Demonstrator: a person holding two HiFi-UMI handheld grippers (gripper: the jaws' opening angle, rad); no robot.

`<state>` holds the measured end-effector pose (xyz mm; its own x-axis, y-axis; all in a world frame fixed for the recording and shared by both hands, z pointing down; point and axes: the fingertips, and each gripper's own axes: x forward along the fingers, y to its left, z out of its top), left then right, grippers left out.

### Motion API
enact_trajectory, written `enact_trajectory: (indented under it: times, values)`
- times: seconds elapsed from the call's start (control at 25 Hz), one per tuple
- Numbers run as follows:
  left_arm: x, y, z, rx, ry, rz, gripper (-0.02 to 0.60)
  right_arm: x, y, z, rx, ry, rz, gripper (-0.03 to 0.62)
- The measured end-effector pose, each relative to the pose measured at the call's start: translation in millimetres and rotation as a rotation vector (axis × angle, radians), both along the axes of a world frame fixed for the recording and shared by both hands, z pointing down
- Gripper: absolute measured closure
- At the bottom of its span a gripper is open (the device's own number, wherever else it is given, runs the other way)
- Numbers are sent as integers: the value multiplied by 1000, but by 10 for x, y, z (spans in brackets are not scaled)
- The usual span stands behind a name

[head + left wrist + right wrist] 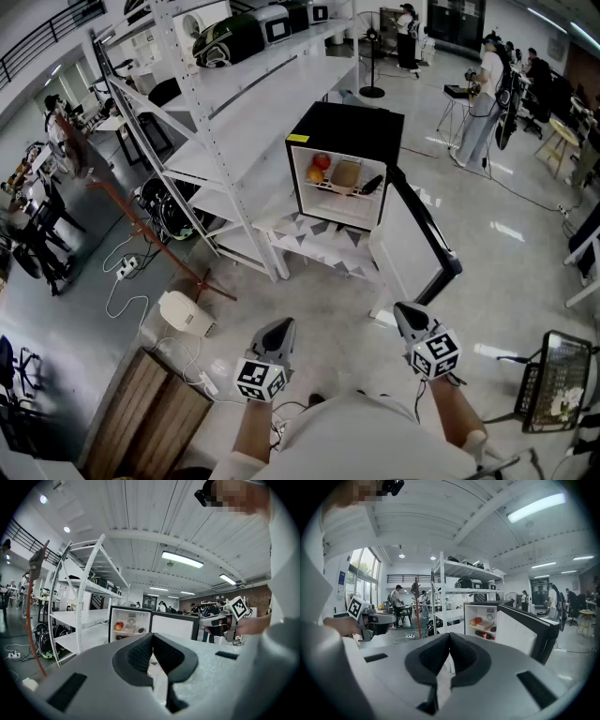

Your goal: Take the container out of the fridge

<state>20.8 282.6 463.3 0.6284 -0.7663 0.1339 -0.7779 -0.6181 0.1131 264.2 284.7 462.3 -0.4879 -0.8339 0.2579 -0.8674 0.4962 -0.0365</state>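
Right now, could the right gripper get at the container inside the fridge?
Probably not yet. The fridge door stands open and nothing blocks the container, but the right gripper is held close to the person, a stretch of floor away, jaws together. A step closer seems needed.

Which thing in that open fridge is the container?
Find the small black fridge with its door open, beside the tall white shelving. On its upper shelf, the container is the pale tan box in the middle, between the red and orange fruit on one side and a dark object on the other.
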Motion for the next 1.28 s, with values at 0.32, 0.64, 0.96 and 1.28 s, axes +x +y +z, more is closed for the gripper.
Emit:
enact_trajectory:
  times: [0.32, 0.64, 0.96, 1.28]
  values:
    - [-42, -7, 23, -3, 2, 5, 577, -53, -10, 4, 3, 3, 2, 589]
    - [-72, -28, 67, -10, 5, 20, 577, -156, -7, -31, 32, 34, -1, 589]
    - [-307, -104, 129, -25, 7, 36, 577, -388, -52, 60, 6, 49, 27, 589]
    - [-618, -184, 232, -39, 9, 68, 577, -678, -88, 129, -8, 56, 61, 589]
